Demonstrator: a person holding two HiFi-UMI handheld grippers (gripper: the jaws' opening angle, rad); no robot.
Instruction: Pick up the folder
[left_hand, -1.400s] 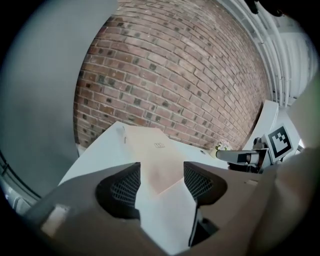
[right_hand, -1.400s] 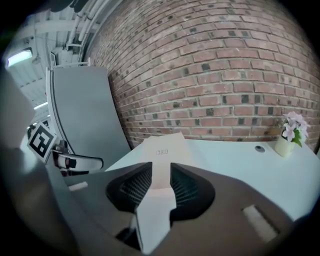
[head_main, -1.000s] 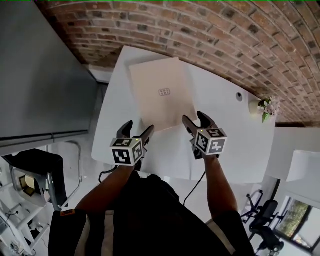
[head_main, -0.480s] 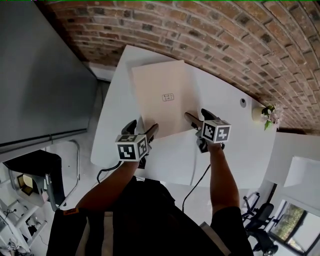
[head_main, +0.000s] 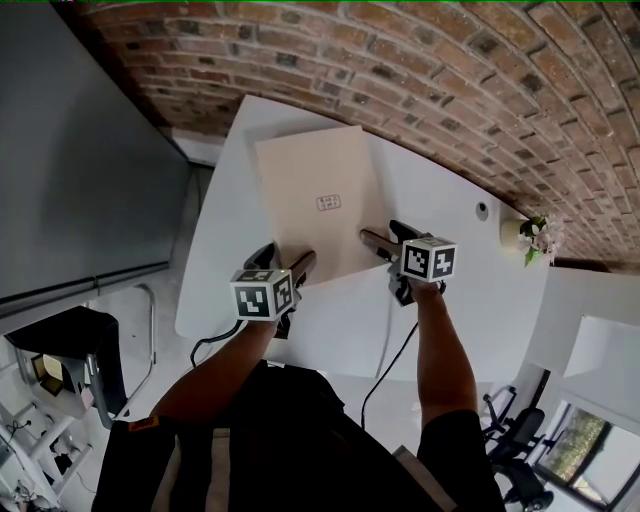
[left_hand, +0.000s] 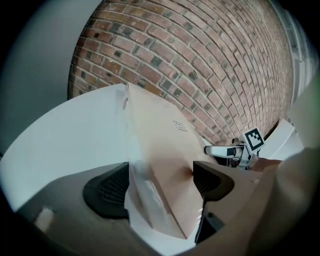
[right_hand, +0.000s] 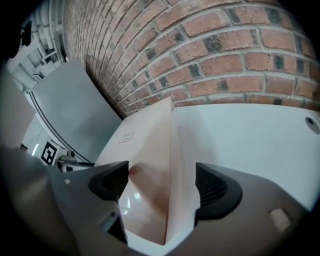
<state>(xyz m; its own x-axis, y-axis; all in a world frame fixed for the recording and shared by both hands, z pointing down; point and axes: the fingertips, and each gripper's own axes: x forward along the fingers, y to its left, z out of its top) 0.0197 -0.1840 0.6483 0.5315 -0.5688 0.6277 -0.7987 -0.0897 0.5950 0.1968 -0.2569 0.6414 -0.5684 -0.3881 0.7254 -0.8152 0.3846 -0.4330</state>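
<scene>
So, the left gripper (head_main: 284, 258) is spread wide around the near left corner of the folder (head_main: 315, 195), not pinching yet. The folder lies flat on the white table (head_main: 460, 290), far end toward the brick wall (head_main: 450, 80). The right gripper (head_main: 384, 233) has just been opening its jaws and straddles the near right corner (no squeeze there either). I'd work a jaw under each corner, close both together, and lift level. Loads of bare table on the right; the left table edge is nearer.
</scene>
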